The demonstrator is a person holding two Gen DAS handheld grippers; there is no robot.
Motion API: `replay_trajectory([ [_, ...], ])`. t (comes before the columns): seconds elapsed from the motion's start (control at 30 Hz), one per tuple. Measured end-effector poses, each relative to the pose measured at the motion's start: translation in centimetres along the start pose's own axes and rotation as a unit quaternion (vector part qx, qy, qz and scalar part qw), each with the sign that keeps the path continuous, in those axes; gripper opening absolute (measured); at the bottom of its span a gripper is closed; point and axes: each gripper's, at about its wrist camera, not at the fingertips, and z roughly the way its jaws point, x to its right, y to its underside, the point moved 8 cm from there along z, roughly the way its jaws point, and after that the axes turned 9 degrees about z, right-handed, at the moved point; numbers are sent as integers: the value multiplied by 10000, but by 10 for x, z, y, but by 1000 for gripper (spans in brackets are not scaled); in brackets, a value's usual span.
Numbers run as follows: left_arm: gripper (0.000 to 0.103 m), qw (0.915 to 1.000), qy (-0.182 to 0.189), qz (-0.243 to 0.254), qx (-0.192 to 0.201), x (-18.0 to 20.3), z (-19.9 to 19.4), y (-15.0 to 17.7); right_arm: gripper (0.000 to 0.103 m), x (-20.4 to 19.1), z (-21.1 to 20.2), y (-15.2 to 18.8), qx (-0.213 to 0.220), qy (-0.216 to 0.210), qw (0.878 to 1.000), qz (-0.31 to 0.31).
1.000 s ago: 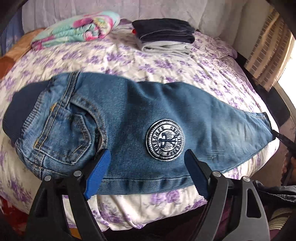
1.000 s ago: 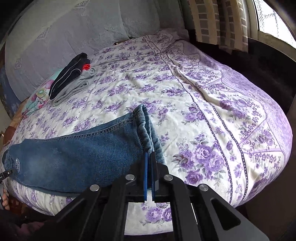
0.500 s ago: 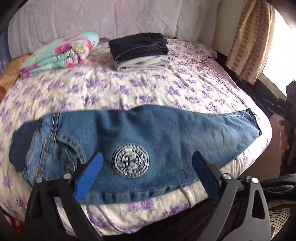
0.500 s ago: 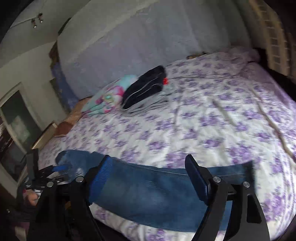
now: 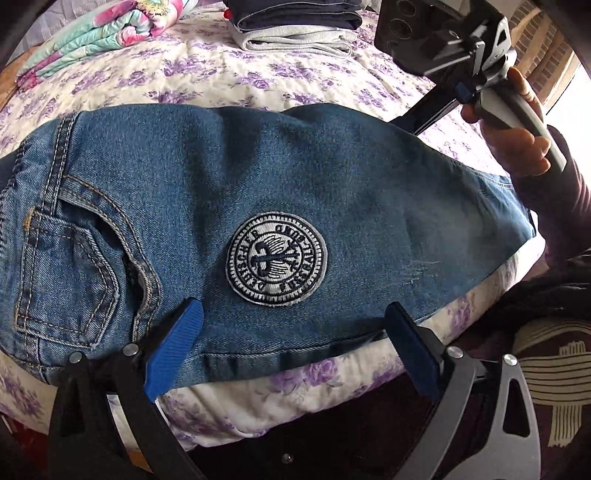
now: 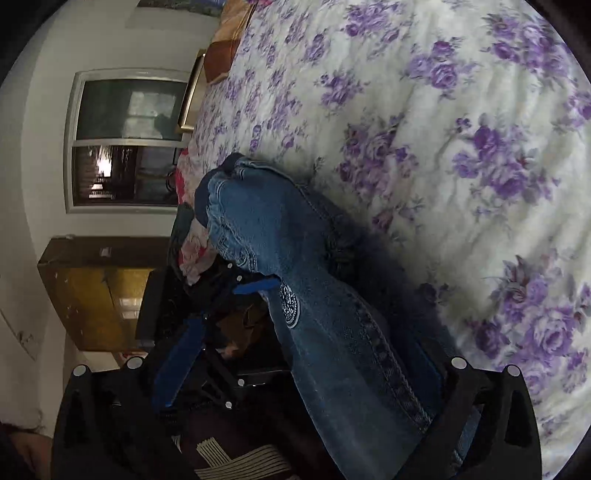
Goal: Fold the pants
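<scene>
Blue jeans (image 5: 332, 177) lie folded lengthwise along the near edge of a bed, waistband and pocket at the left, a round embroidered patch (image 5: 277, 258) facing up. My left gripper (image 5: 293, 343) hangs open over the jeans' near seam, just below the patch, pads clear of the cloth. A hand (image 5: 517, 136) holds the right tool at the upper right. In the right wrist view the jeans (image 6: 332, 369) run between the fingers of my right gripper (image 6: 306, 369), whose jaws are opening and press on nothing. The patch (image 6: 289, 304) shows there too.
The floral sheet (image 5: 258, 81) covers the bed. A stack of folded dark and grey clothes (image 5: 295, 26) and a rolled flowered blanket (image 5: 92, 33) lie at the far side. A window (image 6: 125, 140) and a wooden cabinet (image 6: 96, 291) stand beyond the bed.
The right gripper let go of the leg hem, opened, swung along the jeans toward the waist and rolled on its side. The left gripper opened wider and came close over the patch.
</scene>
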Motion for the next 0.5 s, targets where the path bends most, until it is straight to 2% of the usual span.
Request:
replay_trajectory([
  [0.1, 98, 9999, 103, 39, -134, 1, 4, -4, 100, -7, 24, 0, -322, -340, 9989, 48],
  [0.17, 98, 9996, -5, 159, -212, 3, 8, -5, 100, -13, 32, -7, -238, -546, 9982, -14],
  [0.2, 98, 9995, -54, 212, -232, 4, 9, -6, 100, -16, 33, -13, -112, -692, 9975, -11],
  [0.3, 98, 9998, 8, 155, -160, 4, 8, -6, 100, -16, 15, -28, 744, -1060, 9916, 66],
  [0.33, 98, 9998, 48, 129, -119, 3, 7, -5, 95, -15, 8, -30, 940, -1256, 9875, 137],
  [0.4, 98, 9999, 85, 122, -52, 3, 5, -3, 79, -11, 0, -28, 1267, -1328, 9829, 153],
  [0.47, 98, 9999, 99, 140, -15, 3, 5, -2, 51, -5, -5, -23, 1594, -1143, 9805, 84],
  [0.5, 98, 9998, 104, 152, -6, 3, 6, -4, 45, 0, -6, -21, 1733, -1047, 9792, 125],
])
